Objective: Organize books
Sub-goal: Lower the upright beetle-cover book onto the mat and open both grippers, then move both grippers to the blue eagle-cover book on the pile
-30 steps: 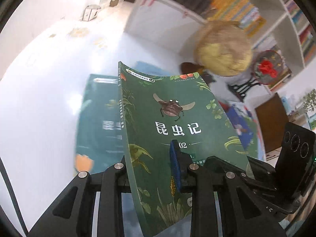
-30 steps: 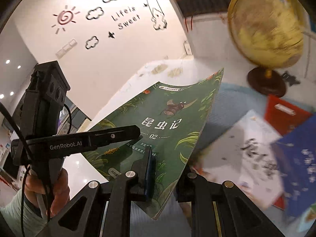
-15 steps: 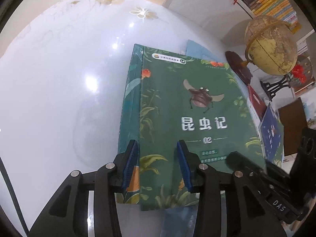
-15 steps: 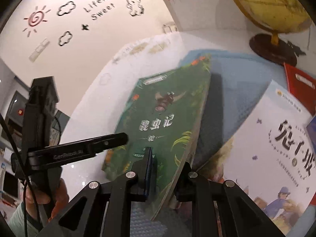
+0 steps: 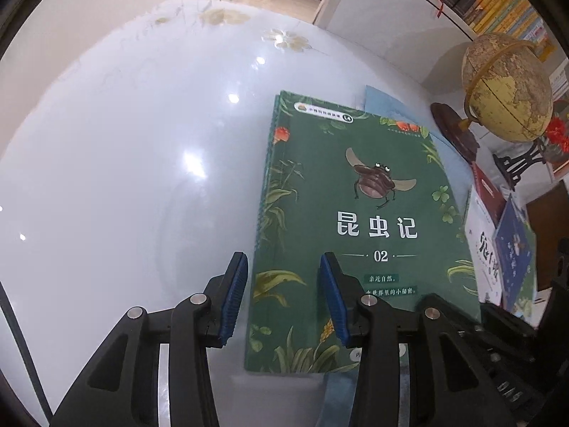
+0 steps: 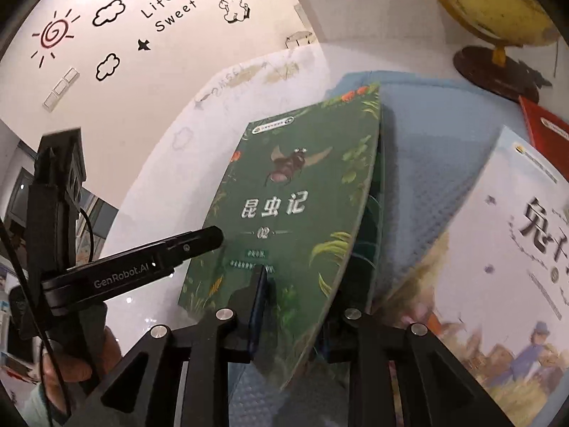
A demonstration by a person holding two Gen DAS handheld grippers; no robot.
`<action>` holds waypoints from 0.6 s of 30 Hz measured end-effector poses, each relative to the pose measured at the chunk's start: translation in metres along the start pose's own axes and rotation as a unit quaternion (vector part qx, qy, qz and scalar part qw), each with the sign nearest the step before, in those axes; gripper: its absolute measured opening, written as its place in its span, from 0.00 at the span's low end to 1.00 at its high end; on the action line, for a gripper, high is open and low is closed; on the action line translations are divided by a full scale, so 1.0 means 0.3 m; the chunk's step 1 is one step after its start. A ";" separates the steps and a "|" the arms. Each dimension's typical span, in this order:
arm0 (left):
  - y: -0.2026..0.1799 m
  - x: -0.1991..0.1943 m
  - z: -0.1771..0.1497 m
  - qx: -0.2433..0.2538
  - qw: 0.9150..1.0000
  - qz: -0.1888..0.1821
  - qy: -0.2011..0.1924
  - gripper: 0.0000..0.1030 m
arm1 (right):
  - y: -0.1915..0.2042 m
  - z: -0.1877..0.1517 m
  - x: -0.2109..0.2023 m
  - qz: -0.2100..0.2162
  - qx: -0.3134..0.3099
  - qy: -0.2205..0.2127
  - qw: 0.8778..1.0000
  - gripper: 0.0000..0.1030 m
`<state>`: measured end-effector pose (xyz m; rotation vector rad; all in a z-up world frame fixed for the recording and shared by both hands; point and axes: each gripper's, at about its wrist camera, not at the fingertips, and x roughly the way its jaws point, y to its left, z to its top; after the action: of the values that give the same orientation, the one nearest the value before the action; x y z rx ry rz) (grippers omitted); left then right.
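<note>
The green insect book (image 5: 355, 213) (image 6: 295, 213) lies cover up on a second green book (image 6: 377, 213) on the white table (image 5: 124, 178). My left gripper (image 5: 282, 297) stands open over the top book's near left corner, and its blue pads straddle the spine edge without pressing. My right gripper (image 6: 302, 295) has the book's near right corner between its jaws, which are opening. One pad still lies on the cover there, and that edge curves up a little.
A blue mat (image 6: 444, 142) lies under the books. To the right are a white picture book (image 6: 515, 231), a red book (image 6: 547, 124) and a blue book (image 5: 514, 249). A globe (image 5: 505, 85) stands at the back right. A hand (image 6: 71, 366) holds the left gripper.
The green book came down from the air onto the other green book. My left gripper let go of it and opened. Both grippers sank with it, then stayed still.
</note>
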<state>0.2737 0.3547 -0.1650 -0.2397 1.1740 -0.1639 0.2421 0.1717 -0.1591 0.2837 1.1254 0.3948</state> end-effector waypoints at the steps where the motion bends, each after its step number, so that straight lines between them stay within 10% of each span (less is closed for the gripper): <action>1: -0.014 -0.018 -0.004 0.009 1.000 -0.001 -0.006 0.39 | -0.020 -0.010 -0.025 -0.007 0.002 0.003 1.000 0.27; 6: -0.143 -0.076 -0.017 0.053 0.998 -0.041 -0.017 0.39 | -0.139 -0.087 -0.211 -0.034 0.032 -0.024 0.999 0.50; 14: -0.547 -0.101 -0.038 0.148 0.979 -0.138 -0.003 0.43 | -0.421 -0.217 -0.590 -0.096 0.103 -0.096 0.985 0.55; 18: -0.772 -0.083 -0.043 0.179 0.969 -0.170 0.006 0.75 | -0.626 -0.266 -0.722 -0.099 0.155 -0.109 0.977 0.55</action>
<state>0.2518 0.1368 -0.0848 -0.1184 1.0859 -0.6722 0.1188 -0.0911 -0.0927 0.4731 0.9865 0.0077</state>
